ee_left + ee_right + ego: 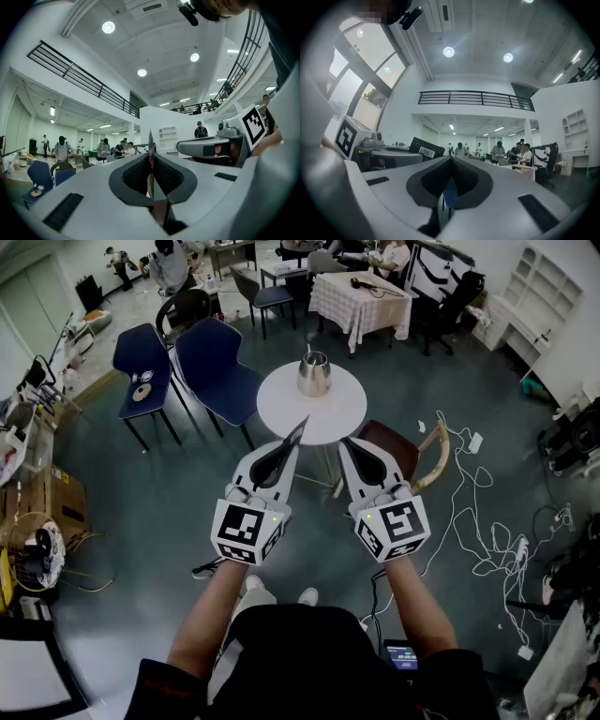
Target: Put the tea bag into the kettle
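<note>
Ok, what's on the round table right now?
Only the kettle shows on the table; the left tongs, shut on a thin flat piece, maybe the tea bag, cover part of its near edge.

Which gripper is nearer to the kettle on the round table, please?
Left. The left gripper points just short of the kettle; the right gripper is held further back, off to its right.
</note>
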